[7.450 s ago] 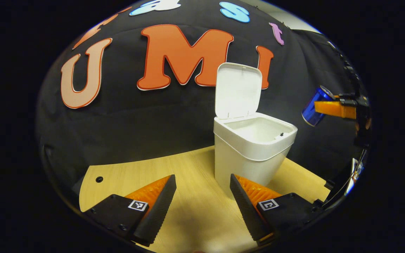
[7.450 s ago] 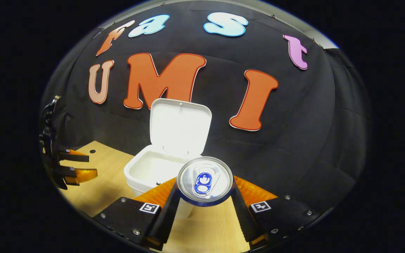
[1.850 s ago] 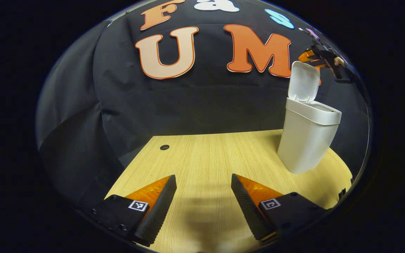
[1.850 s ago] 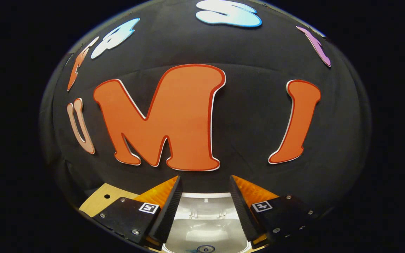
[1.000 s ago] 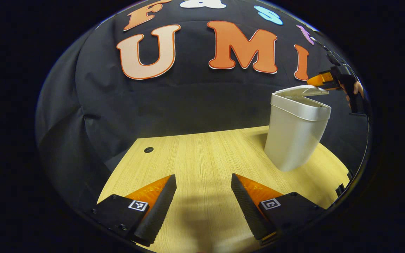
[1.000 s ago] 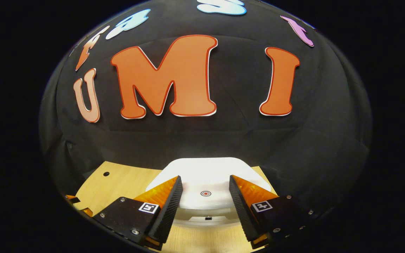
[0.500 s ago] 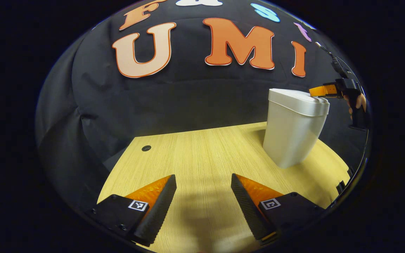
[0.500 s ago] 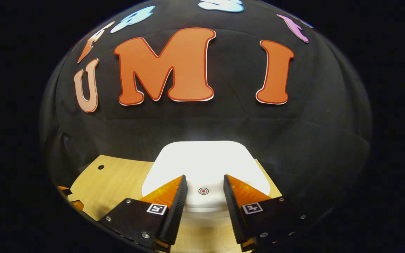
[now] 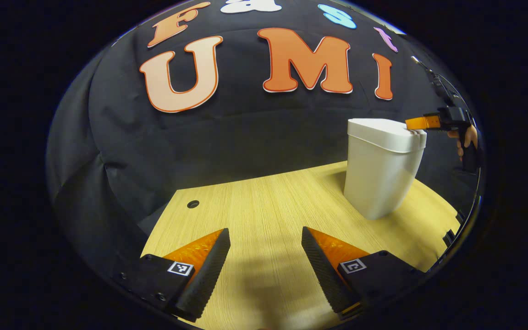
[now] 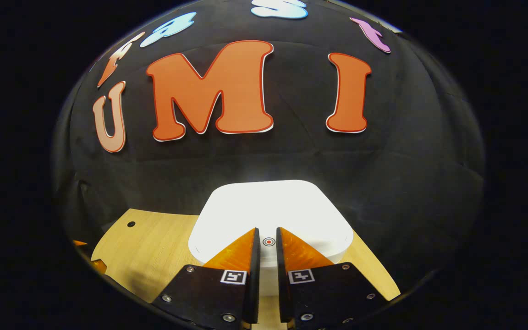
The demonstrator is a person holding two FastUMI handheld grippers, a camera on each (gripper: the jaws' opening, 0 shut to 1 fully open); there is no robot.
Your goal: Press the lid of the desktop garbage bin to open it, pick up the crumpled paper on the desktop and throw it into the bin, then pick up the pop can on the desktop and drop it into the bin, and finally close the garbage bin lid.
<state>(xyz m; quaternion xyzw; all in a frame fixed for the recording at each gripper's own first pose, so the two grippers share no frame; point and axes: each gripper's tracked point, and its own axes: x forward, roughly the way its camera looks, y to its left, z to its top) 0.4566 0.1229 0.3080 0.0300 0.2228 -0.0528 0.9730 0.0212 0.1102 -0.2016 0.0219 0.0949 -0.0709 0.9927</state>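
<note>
White and closed, the bin [image 9: 381, 169] stands near the far right of the wooden tabletop [image 9: 268, 215], its lid [image 10: 271, 215] down under the right gripper [image 10: 266, 243], whose fingers are nearly together at the lid's front edge, while the left gripper [image 9: 264, 261] hovers empty, fingers wide apart, above bare wood.

Light wood-grain desktop [image 9: 268, 206], rounded far-left corner, small round hole [image 9: 193, 204] near that corner. Same desktop [image 10: 145, 247] and hole [image 10: 130, 224] seen lower left in right gripper view. Black cloth wall [image 9: 122, 137] directly behind, wrinkled, draping below desktop edge at left.
</note>
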